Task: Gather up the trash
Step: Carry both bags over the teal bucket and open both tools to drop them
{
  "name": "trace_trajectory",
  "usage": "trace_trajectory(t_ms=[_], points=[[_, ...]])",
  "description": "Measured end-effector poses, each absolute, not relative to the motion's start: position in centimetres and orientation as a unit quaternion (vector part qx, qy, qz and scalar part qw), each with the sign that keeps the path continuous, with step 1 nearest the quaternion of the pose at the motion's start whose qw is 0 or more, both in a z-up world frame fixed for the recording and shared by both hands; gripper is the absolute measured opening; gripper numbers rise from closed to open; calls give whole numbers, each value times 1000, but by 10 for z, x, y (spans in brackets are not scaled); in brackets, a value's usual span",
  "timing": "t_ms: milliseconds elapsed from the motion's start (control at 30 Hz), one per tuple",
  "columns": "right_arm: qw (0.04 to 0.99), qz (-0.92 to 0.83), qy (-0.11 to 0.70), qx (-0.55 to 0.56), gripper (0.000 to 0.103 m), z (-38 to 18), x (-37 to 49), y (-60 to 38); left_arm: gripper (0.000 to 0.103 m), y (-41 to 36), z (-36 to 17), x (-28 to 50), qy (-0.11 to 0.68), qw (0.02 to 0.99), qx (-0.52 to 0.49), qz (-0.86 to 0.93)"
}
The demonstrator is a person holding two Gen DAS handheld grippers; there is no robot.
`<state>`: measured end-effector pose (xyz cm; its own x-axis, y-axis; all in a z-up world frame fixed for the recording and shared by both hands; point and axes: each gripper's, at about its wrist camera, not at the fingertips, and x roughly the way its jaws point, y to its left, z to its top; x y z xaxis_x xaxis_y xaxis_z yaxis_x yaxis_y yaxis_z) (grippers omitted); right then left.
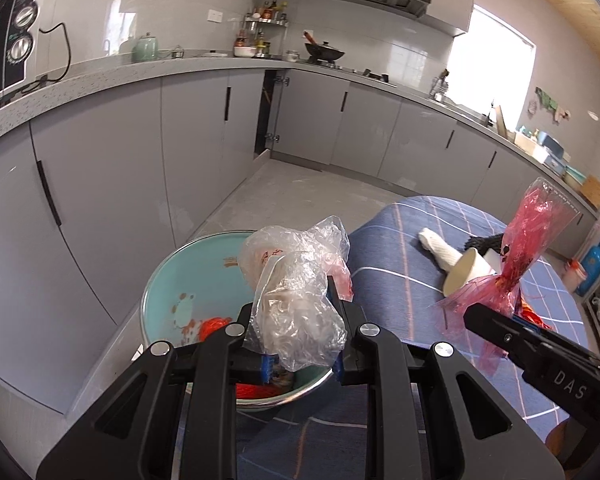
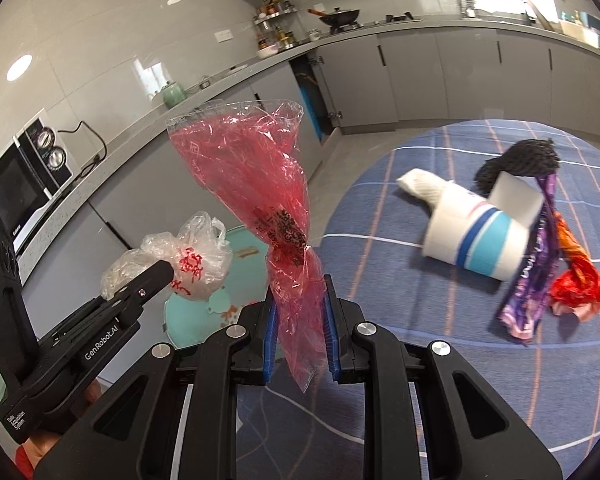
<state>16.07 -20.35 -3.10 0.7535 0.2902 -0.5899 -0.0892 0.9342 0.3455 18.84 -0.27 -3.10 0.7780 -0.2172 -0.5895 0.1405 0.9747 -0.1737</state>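
Left wrist view: one crumpled clear bag (image 1: 296, 296) is gripped in the left claw (image 1: 296, 354) above one teal bin (image 1: 160, 292). One red cellophane bag (image 2: 260, 208) is clamped in the right claw (image 2: 300, 344). Beyond, one paper cup (image 2: 476, 240), two wrappers and one black net are seen on the table (image 2: 380, 208).

Bright daylight — blown-out window (image 1: 490, 54), fisheye-warped edges.
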Motion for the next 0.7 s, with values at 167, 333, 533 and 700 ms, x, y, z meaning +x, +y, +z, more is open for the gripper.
trace_trajectory(t_ms=[167,333,533,700], points=[[923,116,338,141,21,-31,168,-186,21,6,-35,192,323,940,-68,-85],[921,123,343,135,21,-35,178,-170,21,15,-40,197,325,940,-73,-72],[918,128,353,128,21,-41,193,-150,21,26,-46,204,331,938,-82,-59],[914,131,365,120,21,-49,205,-139,21,32,-53,212,338,936,-85,-52]])
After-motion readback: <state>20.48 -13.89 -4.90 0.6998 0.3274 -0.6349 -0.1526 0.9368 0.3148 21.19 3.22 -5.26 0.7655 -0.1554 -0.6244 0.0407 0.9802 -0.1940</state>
